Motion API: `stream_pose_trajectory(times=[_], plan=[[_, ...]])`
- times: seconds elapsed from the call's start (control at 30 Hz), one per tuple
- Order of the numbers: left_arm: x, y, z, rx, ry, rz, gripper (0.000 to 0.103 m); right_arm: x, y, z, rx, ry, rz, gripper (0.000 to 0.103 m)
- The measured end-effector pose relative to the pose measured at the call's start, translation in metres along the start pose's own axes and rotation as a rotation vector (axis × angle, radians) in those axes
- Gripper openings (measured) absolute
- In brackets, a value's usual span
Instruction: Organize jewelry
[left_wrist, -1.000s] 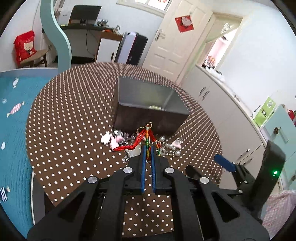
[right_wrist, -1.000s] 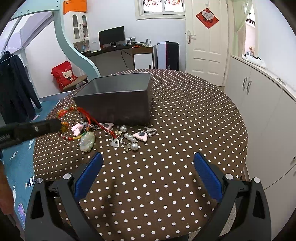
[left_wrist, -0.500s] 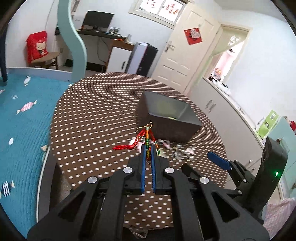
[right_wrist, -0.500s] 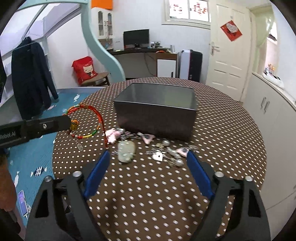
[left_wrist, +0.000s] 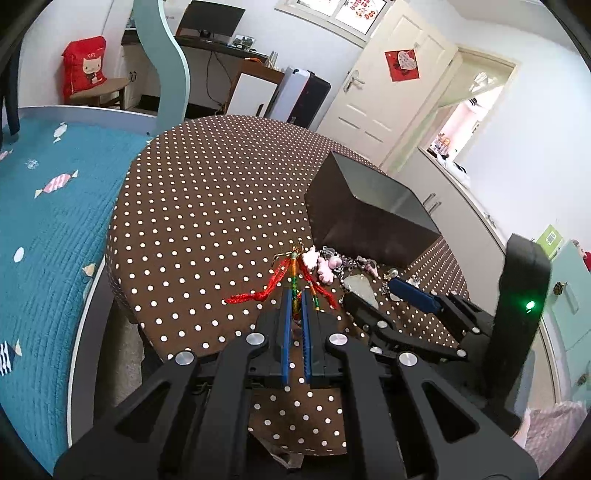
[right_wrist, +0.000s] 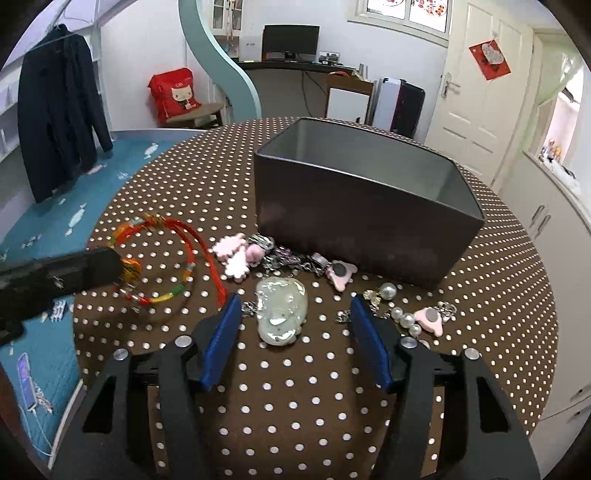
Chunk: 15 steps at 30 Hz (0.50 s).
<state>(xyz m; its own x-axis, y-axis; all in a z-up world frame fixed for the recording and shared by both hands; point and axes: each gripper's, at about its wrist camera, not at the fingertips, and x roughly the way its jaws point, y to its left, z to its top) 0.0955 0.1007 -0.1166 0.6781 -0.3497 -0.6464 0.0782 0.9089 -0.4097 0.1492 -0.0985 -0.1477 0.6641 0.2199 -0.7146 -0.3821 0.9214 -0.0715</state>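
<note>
Polka-dot desk (right_wrist: 295, 398) | left claw (left_wrist: 294, 295) clamps limp bracelet (right_wrist: 155, 258) left of box (right_wrist: 362, 229) | right claw (right_wrist: 295, 310), closing, straddles untouched jade pendant (right_wrist: 282, 310): slick, brittle; pinch flanks

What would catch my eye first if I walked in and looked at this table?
Probably the bright red and rainbow cord bracelet, pinched in the shut left gripper and held above the brown polka-dot table. Next, the big dark metal box in the middle of the table. In front of it lies a jumble of trinkets, and the pale green pendant sits between the right gripper's jaws, which have just been closing but are not yet touching it.
</note>
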Motion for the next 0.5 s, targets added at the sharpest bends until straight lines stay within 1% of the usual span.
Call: stream_pose_trajectory(times=[0.07, 0.1, 0.13, 0.17, 0.2, 0.23, 0.3, 0.5], plan=[[0.003, 0.002, 0.0, 0.001, 0.005, -0.009, 0.005, 0.0, 0.0, -0.001, -0.01, 0.001, -0.005, 0.056], [0.005, 0.002, 0.0, 0.0, 0.009, -0.014, 0.005, 0.0, -0.001, -0.001, -0.008, 0.002, 0.005, 0.051], [0.006, 0.003, 0.0, -0.001, 0.012, -0.016, 0.005, 0.0, -0.002, -0.001, -0.002, 0.004, 0.023, 0.044], [0.008, 0.003, -0.001, -0.002, 0.014, -0.017, 0.005, -0.001, -0.002, -0.002, -0.003, 0.005, 0.035, 0.04], [0.009, 0.004, 0.0, -0.003, 0.016, -0.019, 0.005, -0.001, 0.0, -0.002, -0.014, 0.009, 0.033, 0.028], [0.009, 0.005, 0.0, -0.005, 0.018, -0.019, 0.005, -0.001, 0.002, -0.004, -0.023, 0.012, 0.023, 0.026], [0.009, 0.007, 0.001, -0.008, 0.018, -0.019, 0.005, -0.001, 0.003, -0.005, -0.029, 0.007, 0.018, 0.026], [0.007, 0.006, 0.0, -0.005, 0.011, -0.015, 0.005, -0.005, -0.006, -0.012, 0.012, 0.009, 0.028, 0.025]])
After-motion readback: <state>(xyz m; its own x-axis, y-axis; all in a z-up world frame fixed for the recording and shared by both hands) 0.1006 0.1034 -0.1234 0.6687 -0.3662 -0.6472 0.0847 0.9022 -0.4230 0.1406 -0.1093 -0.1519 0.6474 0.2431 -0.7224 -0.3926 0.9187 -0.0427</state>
